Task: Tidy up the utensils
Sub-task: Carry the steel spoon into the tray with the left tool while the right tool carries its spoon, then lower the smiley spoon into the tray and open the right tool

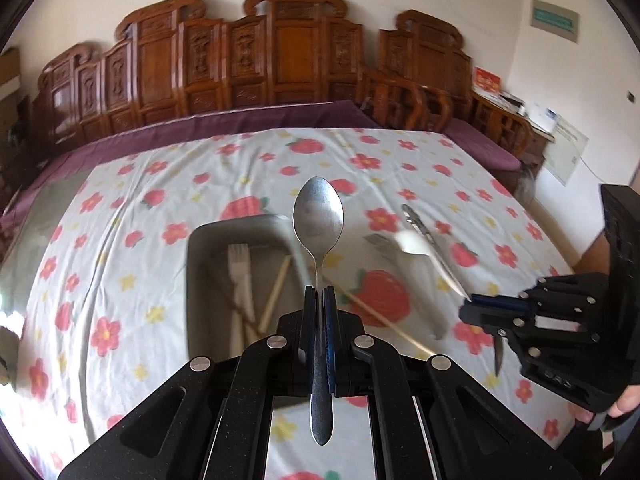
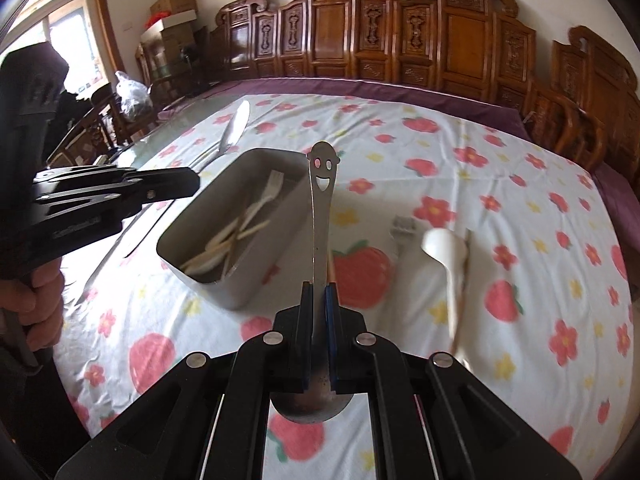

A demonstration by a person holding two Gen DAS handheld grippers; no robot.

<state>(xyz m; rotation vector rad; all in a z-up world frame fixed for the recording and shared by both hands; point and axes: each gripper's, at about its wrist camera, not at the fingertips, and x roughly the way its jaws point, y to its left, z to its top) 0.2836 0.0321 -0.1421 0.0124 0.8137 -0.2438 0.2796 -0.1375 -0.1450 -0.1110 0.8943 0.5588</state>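
My left gripper is shut on the handle of a plain steel spoon, whose bowl points up and away. Just beyond it sits a grey rectangular bin holding a white plastic fork and chopsticks. My right gripper is shut on a steel spoon with a smiley-face handle; the handle points forward and the bowl sits near the camera. The bin lies to its left. In the right wrist view the left gripper hovers left of the bin.
On the flowered tablecloth right of the bin lie a white plastic spoon, a small metal fork and a chopstick. Carved wooden chairs line the far side. A hand grips the left tool.
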